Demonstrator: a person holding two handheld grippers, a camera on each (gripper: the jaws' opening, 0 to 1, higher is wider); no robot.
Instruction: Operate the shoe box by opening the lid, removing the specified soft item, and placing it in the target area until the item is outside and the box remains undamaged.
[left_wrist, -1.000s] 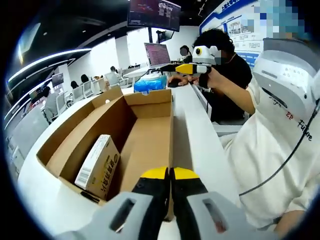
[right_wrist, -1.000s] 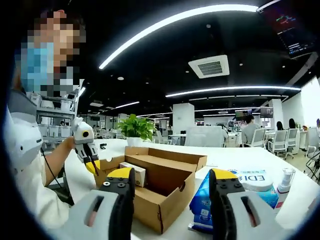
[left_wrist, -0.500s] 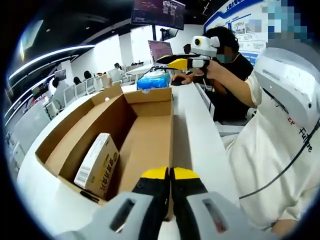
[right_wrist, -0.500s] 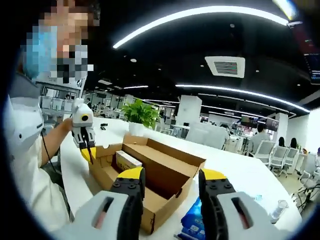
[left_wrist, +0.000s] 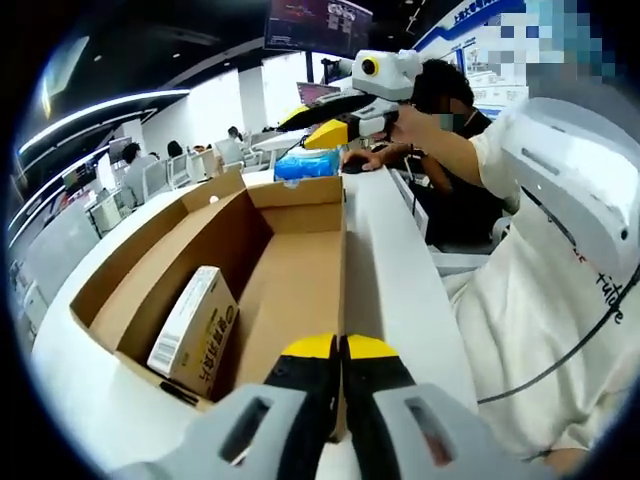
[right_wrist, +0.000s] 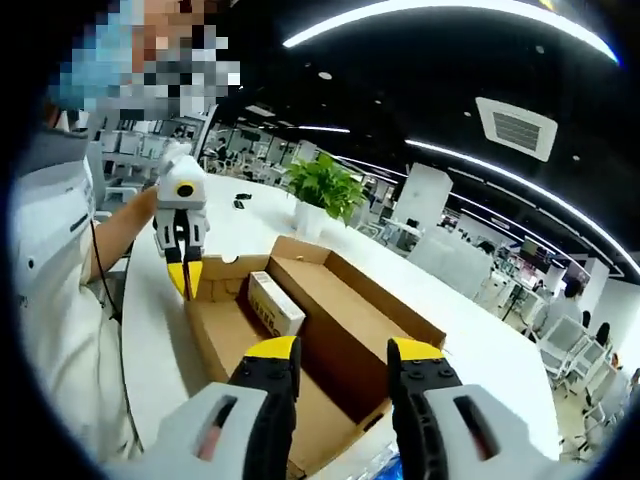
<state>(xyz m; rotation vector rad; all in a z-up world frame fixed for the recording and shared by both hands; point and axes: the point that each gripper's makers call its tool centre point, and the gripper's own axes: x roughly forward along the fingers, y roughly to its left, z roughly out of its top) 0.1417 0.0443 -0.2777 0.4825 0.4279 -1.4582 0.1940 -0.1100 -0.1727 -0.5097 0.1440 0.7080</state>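
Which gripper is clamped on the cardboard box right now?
The left gripper: its yellow tips are pinched shut on the near wall of the cardboard box. The right gripper hangs open above the box.

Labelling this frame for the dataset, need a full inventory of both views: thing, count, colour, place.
shoe box: 1, brown cardboard, open, on the white table, left gripper clamped on its near wall
small carton: 1, white and tan, barcode label, inside the box at the left gripper's end
blue pack: 1, blue, on the table beyond the box's far end
table: 1, white, under the box
potted plant: 1, green, on the table beyond the box
left gripper: 1, grey with yellow tips, shut on the box wall
right gripper: 1, grey with yellow tips, open, above the box
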